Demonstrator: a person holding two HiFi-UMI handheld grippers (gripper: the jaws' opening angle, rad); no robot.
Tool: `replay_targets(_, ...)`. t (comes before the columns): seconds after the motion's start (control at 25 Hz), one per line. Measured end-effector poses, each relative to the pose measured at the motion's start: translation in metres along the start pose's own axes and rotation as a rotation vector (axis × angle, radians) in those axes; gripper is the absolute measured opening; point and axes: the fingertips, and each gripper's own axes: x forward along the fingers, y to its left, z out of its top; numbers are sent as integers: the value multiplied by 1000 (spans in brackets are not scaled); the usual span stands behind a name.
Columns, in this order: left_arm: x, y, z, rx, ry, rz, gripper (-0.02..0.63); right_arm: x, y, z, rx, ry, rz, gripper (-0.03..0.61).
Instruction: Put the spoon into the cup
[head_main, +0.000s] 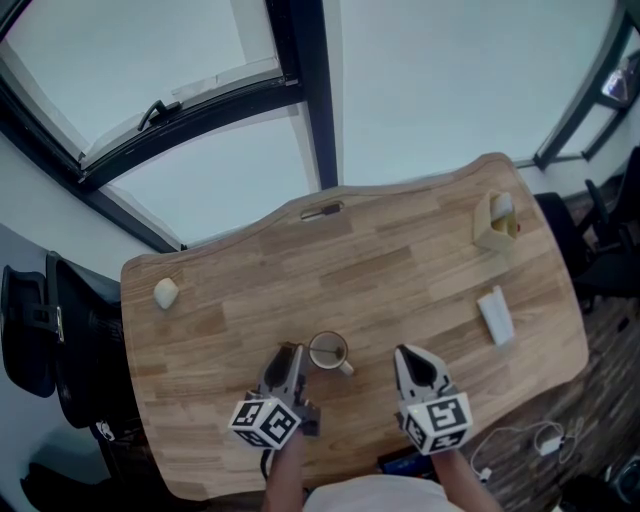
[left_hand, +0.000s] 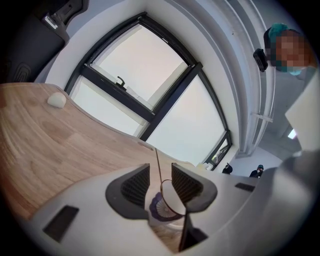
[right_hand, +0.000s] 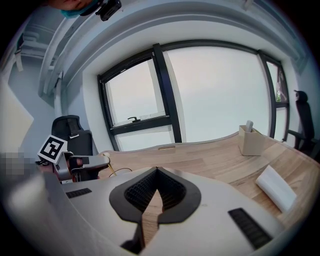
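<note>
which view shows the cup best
The head view: the cup sits whole, rim and handle visible from above. The left gripper view catches only part between its jaws; the right gripper view shows none.

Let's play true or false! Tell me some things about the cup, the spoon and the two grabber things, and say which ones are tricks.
1. The cup stands upright on the wooden table. True.
2. The right gripper is holding the spoon. False: its jaws are together with nothing between them.
3. The left gripper has its jaws apart. True.
4. The white block lies right next to the cup. False: it lies far off, toward the table's right end.
5. The spoon lies flat on the table. False: its thin handle sticks up out of the cup.
</note>
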Motion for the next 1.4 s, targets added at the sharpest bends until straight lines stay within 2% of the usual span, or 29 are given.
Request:
replay_targets(0.48, -36, 0, 11, 37, -63, 51, 118, -20, 19, 19, -21, -61, 40, -3)
replay_targets(0.76, -57, -15, 22, 79, -108, 37, 117, -39, 30, 27, -39, -99, 48, -3)
replay_targets(0.84, -61, -23, 24, 92, -117, 23, 97, -46, 33, 29, -45, -107, 48, -3)
replay_targets(0.88, -63, -28, 25, 106, -122, 17, 78, -49, 35, 30, -50, -112, 48, -3)
replay_targets(0.92, -65, -33, 26, 125, -125, 11, 22, -52, 36, 31, -55, -116, 47, -3)
replay_targets(0.96, -68, -39, 28, 148, -126, 4, 0, -55, 38, 31, -59, -120, 47, -3)
replay_targets(1.16, -77, -61, 34, 251, -125, -25, 0, -70, 41, 33, -58, -139, 32, -3)
replay_targets(1.4, -86, -78, 36, 301, -136, -55, 0, -83, 48, 35, -72, -172, 29, -3)
